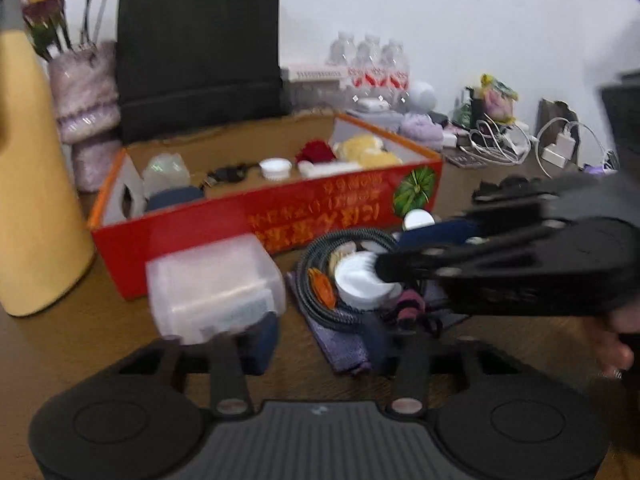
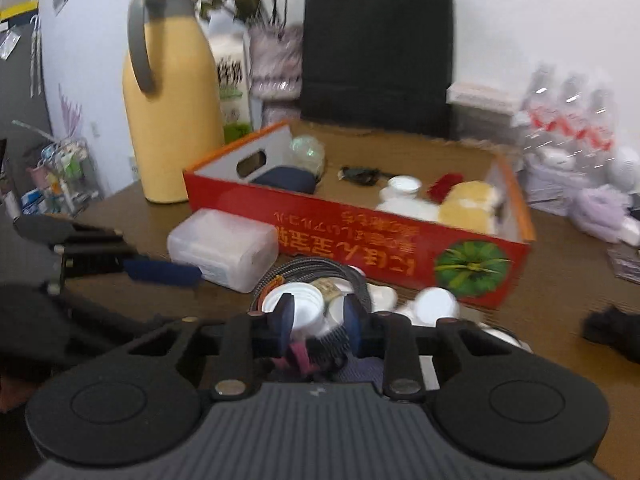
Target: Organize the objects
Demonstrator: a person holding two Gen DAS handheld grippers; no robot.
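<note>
Right gripper closed around a round white plastic jar in the pile beside the red cardboard box — jar ringed by a coiled grey braided cable. Left gripper spread wide, empty, beside a clear plastic lidded container — all on brown table.

You have a glossy printed cardboard box with raw brown board inside, on a matt wood-look table. The storage case beside it is frosted, semi-clear plastic. The coiled cable looks braided and rough, the jar smooth white plastic, the jug matt yellow.
</note>
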